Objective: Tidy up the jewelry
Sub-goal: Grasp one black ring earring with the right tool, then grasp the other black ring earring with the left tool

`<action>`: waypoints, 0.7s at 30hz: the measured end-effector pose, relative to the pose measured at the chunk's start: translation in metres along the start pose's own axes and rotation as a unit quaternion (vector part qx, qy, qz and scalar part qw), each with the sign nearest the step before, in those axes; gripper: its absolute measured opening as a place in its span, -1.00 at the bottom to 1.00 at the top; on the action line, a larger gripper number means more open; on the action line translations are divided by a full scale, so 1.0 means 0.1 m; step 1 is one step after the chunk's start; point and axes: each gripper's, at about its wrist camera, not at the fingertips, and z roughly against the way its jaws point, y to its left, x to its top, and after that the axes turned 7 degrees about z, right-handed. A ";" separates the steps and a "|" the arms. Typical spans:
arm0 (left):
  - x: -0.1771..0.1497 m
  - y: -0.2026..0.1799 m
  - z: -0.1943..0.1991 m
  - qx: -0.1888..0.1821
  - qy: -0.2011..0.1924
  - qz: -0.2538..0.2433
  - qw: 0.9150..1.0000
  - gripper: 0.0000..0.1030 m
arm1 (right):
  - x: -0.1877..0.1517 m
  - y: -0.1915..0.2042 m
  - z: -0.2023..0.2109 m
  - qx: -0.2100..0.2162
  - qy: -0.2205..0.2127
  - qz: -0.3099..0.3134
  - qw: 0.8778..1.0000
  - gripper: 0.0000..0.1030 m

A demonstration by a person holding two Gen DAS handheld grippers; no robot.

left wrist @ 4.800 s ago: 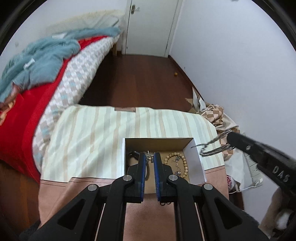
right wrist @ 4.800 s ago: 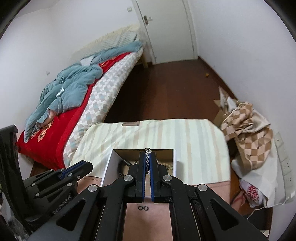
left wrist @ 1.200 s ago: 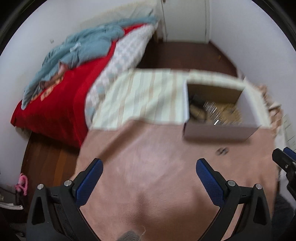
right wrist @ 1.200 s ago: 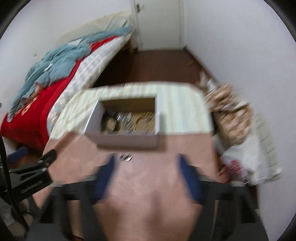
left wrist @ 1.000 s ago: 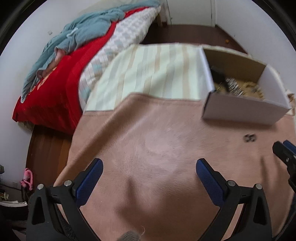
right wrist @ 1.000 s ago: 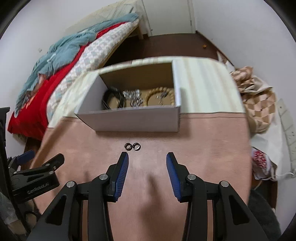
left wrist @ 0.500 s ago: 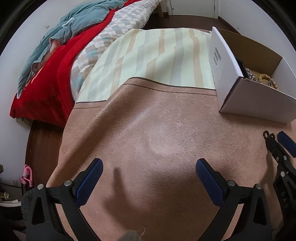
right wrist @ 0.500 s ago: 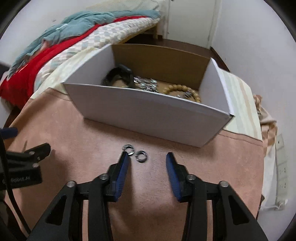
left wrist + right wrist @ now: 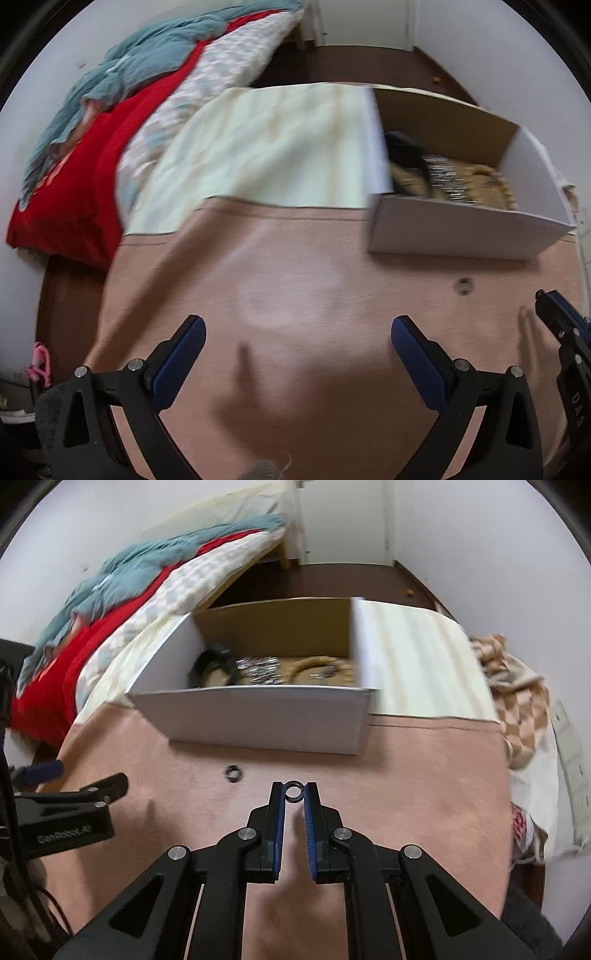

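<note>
In the right wrist view the right gripper (image 9: 294, 793) is at lower centre, its jaws closing on a small dark ring (image 9: 294, 791) caught between the tips, while a second ring (image 9: 233, 772) lies on the pink cloth (image 9: 406, 782) just left of it. Above them the open cardboard box (image 9: 258, 716) blocks the way forward, with a black band (image 9: 207, 664), silver chain (image 9: 258, 672) and bead bracelet (image 9: 317, 670) inside. The left gripper (image 9: 297, 341) hangs wide open over bare cloth, holding nothing, with a bed (image 9: 110, 122) at upper left.

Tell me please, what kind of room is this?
Most likely a bedroom in a home: a bed with a red cover and blue-grey blanket, dark wooden floor, and a white door.
</note>
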 end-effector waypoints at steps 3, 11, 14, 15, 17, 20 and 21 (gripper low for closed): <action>0.00 -0.27 -0.02 -0.025 0.000 -0.014 1.000 0.99 | -0.06 -0.20 0.09 -0.017 -0.004 -0.025 1.000 -0.79; -0.03 -0.72 -0.13 -0.046 0.005 -0.047 0.998 0.72 | -0.14 -0.57 0.16 -0.046 -0.003 -0.065 0.997 -0.79; -0.04 -0.79 -0.12 -0.049 0.001 -0.051 0.997 0.69 | -0.14 -0.64 0.18 -0.049 -0.006 -0.072 0.996 -0.79; -0.04 -0.81 -0.12 -0.050 -0.002 -0.053 0.997 0.67 | -0.15 -0.65 0.17 -0.051 -0.007 -0.074 0.996 -0.79; -0.03 -0.85 -0.12 -0.051 -0.005 -0.056 0.997 0.33 | -0.16 -0.68 0.17 -0.052 -0.007 -0.077 0.996 -0.79; -0.03 -0.84 -0.14 -0.060 0.000 -0.053 0.997 0.08 | -0.16 -0.69 0.15 -0.053 -0.006 -0.080 0.995 -0.79; -0.03 -0.85 -0.13 -0.059 -0.002 -0.053 0.997 0.01 | -0.16 -0.69 0.14 -0.053 -0.006 -0.081 0.995 -0.79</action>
